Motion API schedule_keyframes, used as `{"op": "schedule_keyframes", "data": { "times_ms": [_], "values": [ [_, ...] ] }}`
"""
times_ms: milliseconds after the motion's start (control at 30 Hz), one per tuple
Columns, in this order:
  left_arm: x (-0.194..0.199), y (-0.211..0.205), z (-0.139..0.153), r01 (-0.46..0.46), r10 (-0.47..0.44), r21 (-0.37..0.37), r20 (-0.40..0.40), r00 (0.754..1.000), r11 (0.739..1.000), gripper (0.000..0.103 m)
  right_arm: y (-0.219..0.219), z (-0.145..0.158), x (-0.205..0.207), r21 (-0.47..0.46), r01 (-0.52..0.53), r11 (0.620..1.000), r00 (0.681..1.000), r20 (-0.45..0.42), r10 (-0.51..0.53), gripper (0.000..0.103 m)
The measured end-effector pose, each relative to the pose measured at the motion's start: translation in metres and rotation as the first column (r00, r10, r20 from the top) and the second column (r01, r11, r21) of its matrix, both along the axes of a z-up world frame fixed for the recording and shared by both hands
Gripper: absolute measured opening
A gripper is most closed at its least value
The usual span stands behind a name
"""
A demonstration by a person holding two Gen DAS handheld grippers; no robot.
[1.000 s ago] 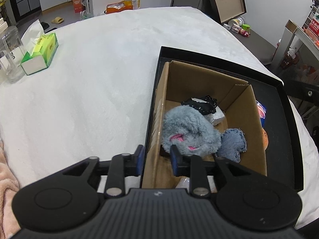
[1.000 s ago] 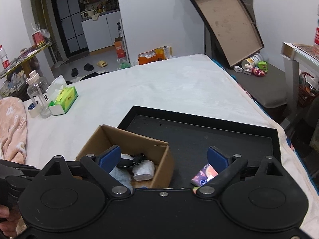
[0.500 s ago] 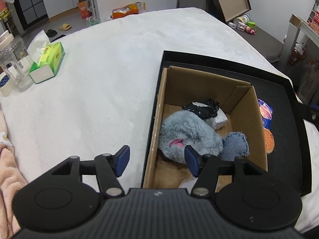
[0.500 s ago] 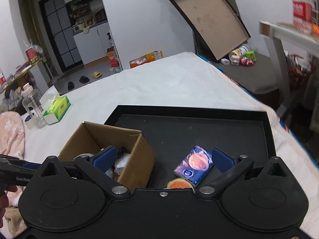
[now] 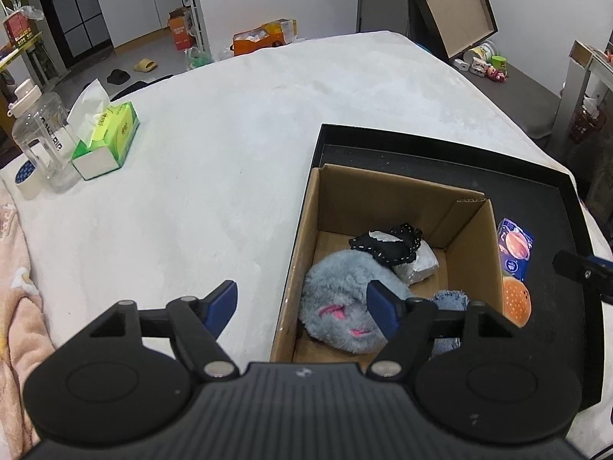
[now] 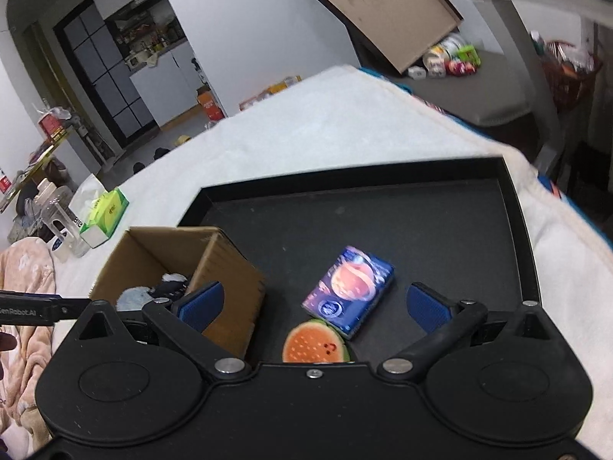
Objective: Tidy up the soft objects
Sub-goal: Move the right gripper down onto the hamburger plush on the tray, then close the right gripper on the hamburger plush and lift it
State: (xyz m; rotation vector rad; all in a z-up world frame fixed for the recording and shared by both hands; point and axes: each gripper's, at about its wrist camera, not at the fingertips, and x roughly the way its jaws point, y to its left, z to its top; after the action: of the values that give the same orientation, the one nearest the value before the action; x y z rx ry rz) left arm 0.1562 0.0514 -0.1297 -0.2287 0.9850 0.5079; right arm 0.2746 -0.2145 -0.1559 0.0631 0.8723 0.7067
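Right gripper (image 6: 312,303) jaws spread w/ nothing held; squishy orange watermelon-slice toy (image 6: 316,346) beside brown cardboard box (image 6: 230,268) looks light, so pinch mid-body.

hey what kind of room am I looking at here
Probably a lived-in home: a wide surface under a white fleecy cover, slippers on the floor beside white kitchen-style cabinets, and a green tissue box.
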Motion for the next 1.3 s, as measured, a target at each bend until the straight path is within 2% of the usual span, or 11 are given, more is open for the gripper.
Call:
{"op": "schedule_keyframes", "data": {
  "times_ms": [233, 500, 600, 733, 833, 967, 1300],
  "values": [
    [0.009, -0.006, -0.005, 0.0, 0.001, 0.02, -0.032, 0.999, 1.0, 0.073, 0.008, -0.025, -0.003, -0.062, -0.041, 0.997, 0.999, -0.028, 0.039, 0.101],
    [0.014, -0.01, -0.008, 0.0, 0.002, 0.028, -0.054, 0.999, 1.0, 0.073, 0.024, -0.047, -0.012, -0.149, -0.092, 0.985, 0.995, -0.04, 0.087, 0.087],
    [0.017, -0.013, -0.007, 0.008, -0.006, 0.037, -0.055, 0.998, 0.999, 0.073, 0.026, -0.053, -0.011, -0.173, -0.102, 0.98, 0.994, -0.056, 0.094, 0.076],
    [0.016, -0.017, -0.007, 0.018, -0.015, 0.044, -0.056, 0.998, 0.999, 0.073, 0.022, -0.059, -0.012, -0.188, -0.098, 0.977, 0.993, -0.081, 0.084, 0.041],
    [0.013, -0.019, -0.008, 0.019, -0.016, 0.042, -0.059, 0.998, 0.999, 0.073, 0.017, -0.057, -0.012, -0.18, -0.083, 0.98, 0.995, -0.076, 0.07, 0.035],
    [0.012, -0.02, -0.007, 0.023, -0.021, 0.036, -0.056, 0.998, 0.999, 0.073, 0.01, -0.054, -0.013, -0.16, -0.079, 0.984, 0.994, -0.084, 0.066, 0.03],
    [0.006, -0.011, -0.006, 0.021, -0.02, 0.014, -0.035, 0.999, 1.0, 0.073, 0.008, -0.03, -0.015, -0.119, -0.059, 0.991, 0.997, -0.063, 0.052, 0.028]
  ]
}}
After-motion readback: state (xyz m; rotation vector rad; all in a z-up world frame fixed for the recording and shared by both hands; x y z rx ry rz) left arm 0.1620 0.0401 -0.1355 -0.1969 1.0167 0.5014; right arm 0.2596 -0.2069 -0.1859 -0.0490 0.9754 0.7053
